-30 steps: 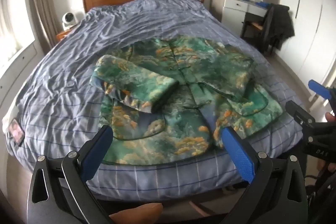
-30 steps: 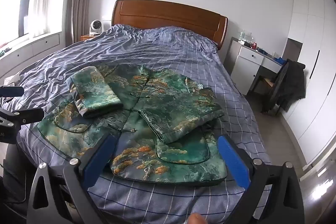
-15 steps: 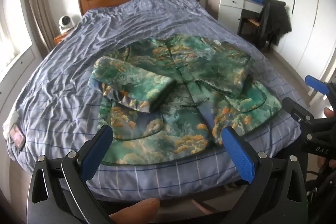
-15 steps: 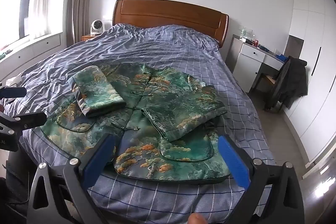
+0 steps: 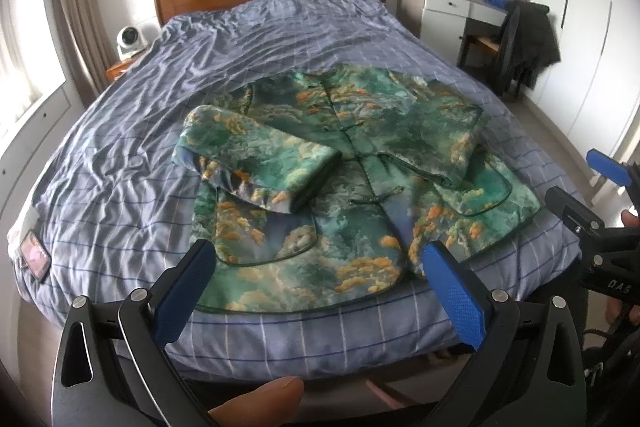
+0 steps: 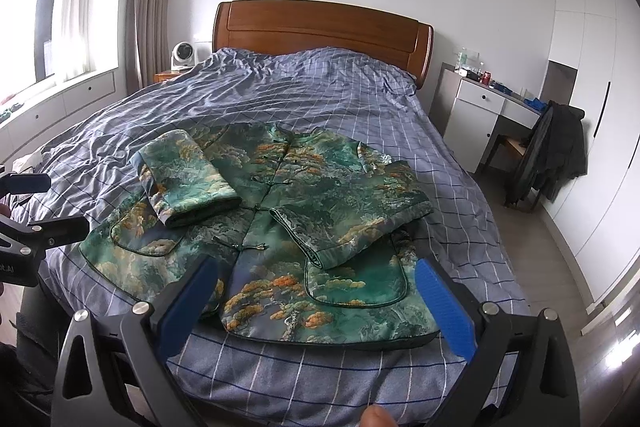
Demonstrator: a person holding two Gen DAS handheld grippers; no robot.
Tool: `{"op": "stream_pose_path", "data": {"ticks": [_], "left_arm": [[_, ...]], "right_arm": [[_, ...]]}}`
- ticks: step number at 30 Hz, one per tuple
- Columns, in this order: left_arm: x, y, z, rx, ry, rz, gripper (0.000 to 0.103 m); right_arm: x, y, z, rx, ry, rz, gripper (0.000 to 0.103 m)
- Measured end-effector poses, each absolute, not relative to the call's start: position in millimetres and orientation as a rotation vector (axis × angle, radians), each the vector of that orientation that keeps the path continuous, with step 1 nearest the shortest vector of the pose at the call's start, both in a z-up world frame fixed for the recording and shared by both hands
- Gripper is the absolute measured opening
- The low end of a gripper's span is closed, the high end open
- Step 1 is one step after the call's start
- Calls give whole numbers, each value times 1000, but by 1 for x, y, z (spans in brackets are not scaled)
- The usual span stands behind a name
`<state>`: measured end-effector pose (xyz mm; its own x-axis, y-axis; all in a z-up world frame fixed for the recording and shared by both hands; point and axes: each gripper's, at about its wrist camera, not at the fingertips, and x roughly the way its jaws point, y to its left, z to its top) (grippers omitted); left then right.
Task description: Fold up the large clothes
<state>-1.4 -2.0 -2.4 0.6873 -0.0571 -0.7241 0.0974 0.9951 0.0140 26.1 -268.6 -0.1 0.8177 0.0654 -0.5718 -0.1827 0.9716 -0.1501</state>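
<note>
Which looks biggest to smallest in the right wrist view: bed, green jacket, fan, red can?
1. bed
2. green jacket
3. fan
4. red can
The fan and can sit far back, so their true sizes are unsure.

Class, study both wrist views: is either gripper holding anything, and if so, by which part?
Nothing is held. The left gripper and right gripper are both open, short of the green jacket, which lies on the bed with both sleeves folded in.

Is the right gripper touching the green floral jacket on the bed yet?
Apart. In the right wrist view, the right gripper hangs open above the green floral jacket, gripping no fabric; the left wrist view shows it off the bed's side.
</note>
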Motion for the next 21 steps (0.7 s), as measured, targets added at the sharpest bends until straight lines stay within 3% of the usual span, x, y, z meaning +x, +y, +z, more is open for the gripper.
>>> {"op": "stream_pose_path", "data": {"ticks": [21], "left_arm": [[-4, -4, -8, 47, 826, -87, 103]], "right_arm": [[27, -275, 2, -138, 612, 159, 101]]}}
